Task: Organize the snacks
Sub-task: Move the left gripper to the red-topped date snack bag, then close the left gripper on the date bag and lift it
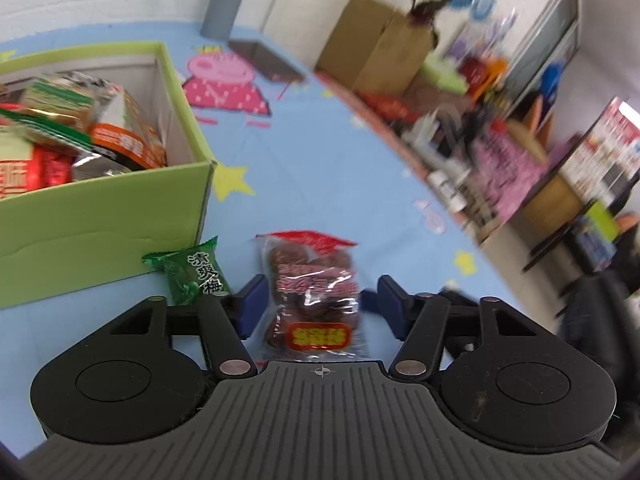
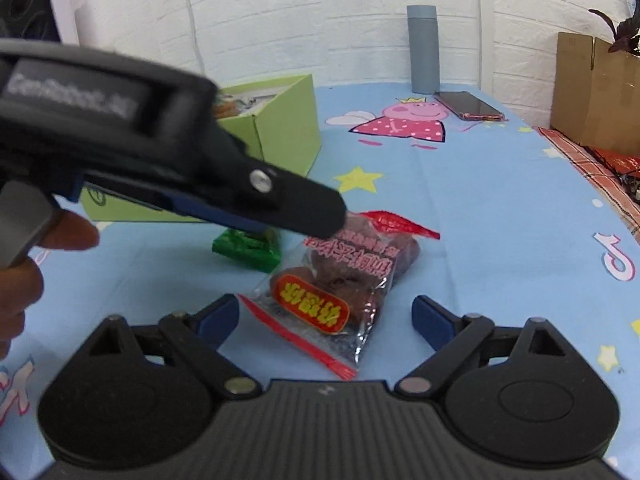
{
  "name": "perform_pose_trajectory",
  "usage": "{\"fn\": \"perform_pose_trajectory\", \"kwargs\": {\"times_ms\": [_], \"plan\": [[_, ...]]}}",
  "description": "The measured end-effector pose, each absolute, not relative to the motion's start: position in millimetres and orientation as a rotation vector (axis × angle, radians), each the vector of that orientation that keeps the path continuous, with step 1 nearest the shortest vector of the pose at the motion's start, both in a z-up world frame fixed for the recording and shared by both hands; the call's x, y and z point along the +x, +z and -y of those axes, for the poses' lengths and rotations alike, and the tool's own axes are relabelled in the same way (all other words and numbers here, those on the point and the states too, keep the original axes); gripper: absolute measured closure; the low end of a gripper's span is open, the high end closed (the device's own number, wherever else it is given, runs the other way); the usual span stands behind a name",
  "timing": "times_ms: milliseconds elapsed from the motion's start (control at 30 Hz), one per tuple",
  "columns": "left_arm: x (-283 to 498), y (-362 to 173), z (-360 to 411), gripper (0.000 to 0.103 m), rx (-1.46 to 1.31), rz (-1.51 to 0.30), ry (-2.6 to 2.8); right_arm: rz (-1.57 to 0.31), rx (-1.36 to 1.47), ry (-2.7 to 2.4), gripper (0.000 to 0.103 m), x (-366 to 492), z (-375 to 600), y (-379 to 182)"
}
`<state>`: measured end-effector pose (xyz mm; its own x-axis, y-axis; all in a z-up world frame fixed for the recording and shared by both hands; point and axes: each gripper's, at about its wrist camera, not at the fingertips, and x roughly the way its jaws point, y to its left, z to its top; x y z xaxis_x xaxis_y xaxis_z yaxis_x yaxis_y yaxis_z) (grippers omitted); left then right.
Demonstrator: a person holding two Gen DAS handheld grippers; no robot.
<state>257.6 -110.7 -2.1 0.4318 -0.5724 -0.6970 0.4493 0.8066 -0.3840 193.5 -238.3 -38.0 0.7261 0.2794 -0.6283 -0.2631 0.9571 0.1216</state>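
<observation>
A clear bag of dark red dried fruit (image 1: 314, 300) with a red top and a yellow-on-red label lies on the blue cartoon tablecloth. My left gripper (image 1: 322, 304) stands around it, one blue pad on each side; a gap shows at the right pad, so the jaws are open. From the right wrist view the left gripper (image 2: 332, 220) hangs over the far end of the bag (image 2: 340, 276). My right gripper (image 2: 326, 320) is open at the bag's near end, pads clear of it. A small green packet (image 1: 196, 276) lies beside the green box (image 1: 100, 216).
The green box (image 2: 288, 128) holds several snack packets. A grey bottle (image 2: 423, 48), a phone (image 2: 468, 106) and a cardboard box (image 2: 592, 88) stand at the far side. The table's edge runs along the right, with clutter beyond. A person's hand (image 2: 20, 280) holds the left gripper.
</observation>
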Motion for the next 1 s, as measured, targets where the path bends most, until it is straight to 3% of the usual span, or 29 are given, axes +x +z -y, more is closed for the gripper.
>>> {"fn": "perform_pose_trajectory", "kwargs": {"times_ms": [67, 233, 367, 833, 1000], "plan": [[266, -12, 120, 0.071, -0.110, -0.941, -0.631, -0.698, -0.004, 0.332, 0.010, 196, 234, -36], [266, -21, 117, 0.074, -0.123, -0.968, -0.640, -0.715, -0.084, 0.354, 0.010, 197, 221, -35], [233, -20, 105, 0.074, -0.119, -0.965, -0.614, -0.724, 0.038, 0.394, 0.010, 181, 224, -31], [64, -32, 28, 0.067, -0.301, -0.900, -0.461, -0.697, -0.114, 0.400, 0.010, 41, 134, -37], [59, -26, 18, 0.055, -0.313, -0.879, -0.435, -0.667, -0.132, 0.432, 0.010, 28, 132, -39]]}}
